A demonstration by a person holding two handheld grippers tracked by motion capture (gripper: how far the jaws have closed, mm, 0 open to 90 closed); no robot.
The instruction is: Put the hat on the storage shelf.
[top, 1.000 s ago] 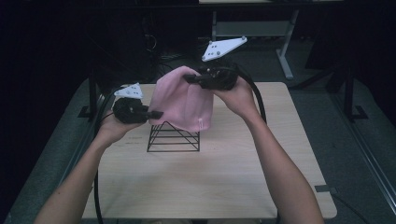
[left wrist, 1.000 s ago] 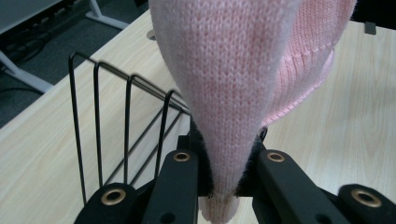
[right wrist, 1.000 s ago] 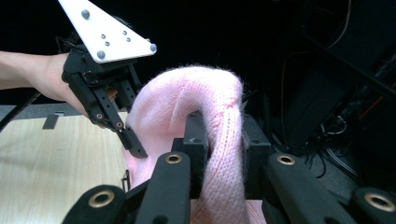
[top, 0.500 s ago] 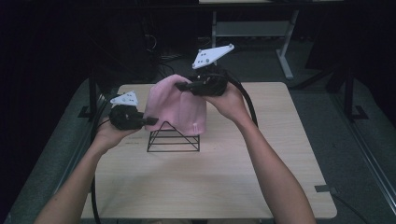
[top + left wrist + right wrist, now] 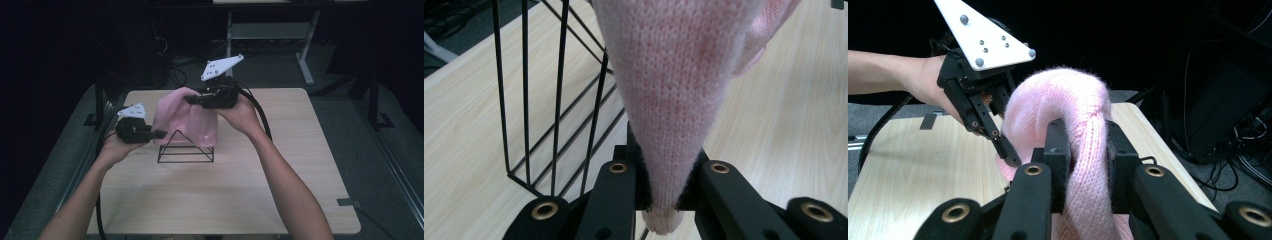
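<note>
The table [image 5: 280, 200] is a light wood-grain top with rounded corners, standing in a dark room. Beyond its far edge a pale desk frame [image 5: 305, 55] and loose cables lie on grey flooring. A dark rail runs along the table's left side, another along the floor at right.

A black wire rack [image 5: 185, 147], pyramid-shaped, stands near the table's far-left quarter, set in from the edges. A pink knitted garment [image 5: 187, 120] hangs above and behind it, its lower part draped against the rack's far side.

The left claw [image 5: 159, 133] is closed on a narrow corner of the garment; in the left gripper view the knit [image 5: 674, 100] is pinched between both jaws, with the rack's wires [image 5: 559, 100] just beside. The right claw [image 5: 192, 99] is closed on a bunched fold at the garment's top, the knit [image 5: 1083, 130] squeezed between its jaws in the right gripper view.

The near half of the table and its whole right side lie bare. Both forearms enter over the near edge.
</note>
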